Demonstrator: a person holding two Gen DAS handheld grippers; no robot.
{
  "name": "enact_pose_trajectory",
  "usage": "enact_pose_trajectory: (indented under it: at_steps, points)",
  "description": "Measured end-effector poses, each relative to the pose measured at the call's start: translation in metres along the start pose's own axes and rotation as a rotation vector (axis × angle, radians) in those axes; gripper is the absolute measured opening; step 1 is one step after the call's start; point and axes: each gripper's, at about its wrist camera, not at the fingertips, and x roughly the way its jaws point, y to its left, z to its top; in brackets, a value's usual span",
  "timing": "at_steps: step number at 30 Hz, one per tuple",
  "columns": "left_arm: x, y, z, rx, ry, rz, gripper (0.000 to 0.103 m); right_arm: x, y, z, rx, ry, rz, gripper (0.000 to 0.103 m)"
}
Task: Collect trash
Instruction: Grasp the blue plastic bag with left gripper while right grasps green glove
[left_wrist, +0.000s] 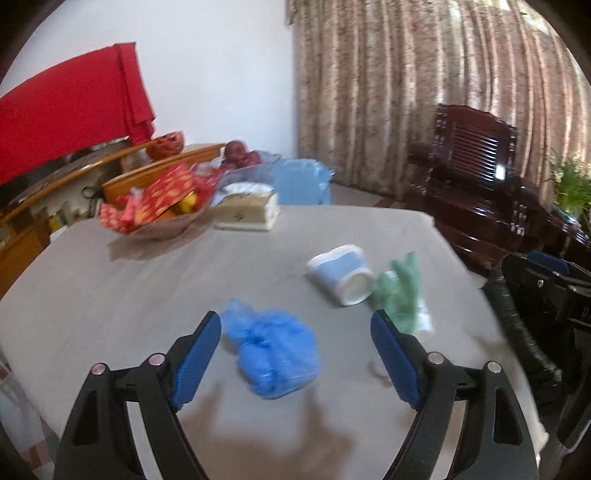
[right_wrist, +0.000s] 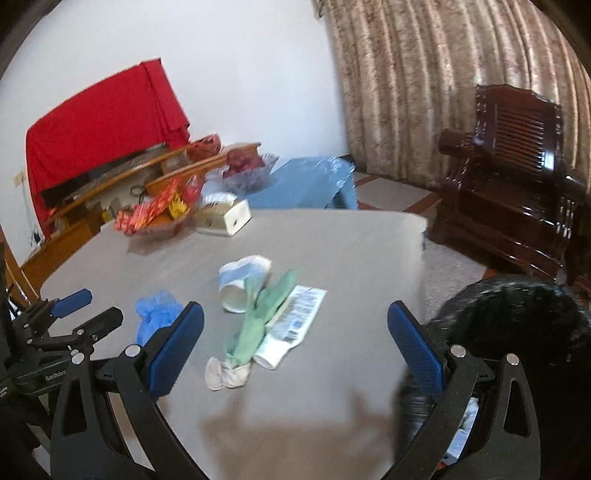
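A crumpled blue plastic bag (left_wrist: 275, 349) lies on the grey table (left_wrist: 122, 280), between the open fingers of my left gripper (left_wrist: 295, 328), which hovers just above it. A tipped blue-and-white paper cup (left_wrist: 341, 273) and a green wrapper (left_wrist: 400, 291) lie beyond. In the right wrist view my right gripper (right_wrist: 295, 323) is open and empty above the table (right_wrist: 351, 243), with the green wrapper (right_wrist: 264, 312), a printed paper wrapper (right_wrist: 295, 321), a crumpled white tissue (right_wrist: 225, 374), the cup (right_wrist: 238, 280) and the blue bag (right_wrist: 157, 314) ahead. The left gripper (right_wrist: 70, 306) shows at the left.
A bowl of red snack packets (left_wrist: 159, 206), a tissue box (left_wrist: 247, 208) and a fruit bowl (left_wrist: 243, 157) stand at the table's far side. A black trash bag (right_wrist: 517, 332) hangs open off the table's right edge. A dark wooden chair (right_wrist: 513, 177) stands behind.
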Motion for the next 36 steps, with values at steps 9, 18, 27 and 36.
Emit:
enact_pose_trajectory:
  at_steps: [9, 18, 27, 36]
  points:
    - [0.048, 0.022, -0.007, -0.055, 0.083, 0.008, 0.082, 0.043, 0.020, -0.009, -0.028, 0.061, 0.004, 0.097]
    - [0.093, 0.023, -0.015, -0.072, 0.185, 0.017, 0.082, 0.061, 0.018, -0.015, -0.029, 0.099, 0.002, 0.094]
    - [0.125, 0.022, -0.020, -0.114, 0.287, -0.026, 0.065, 0.079, 0.017, -0.018, -0.030, 0.148, 0.021, 0.081]
    - [0.104, 0.019, -0.006, -0.127, 0.215, -0.057, 0.031, 0.096, 0.022, -0.021, -0.041, 0.196, 0.037, 0.072]
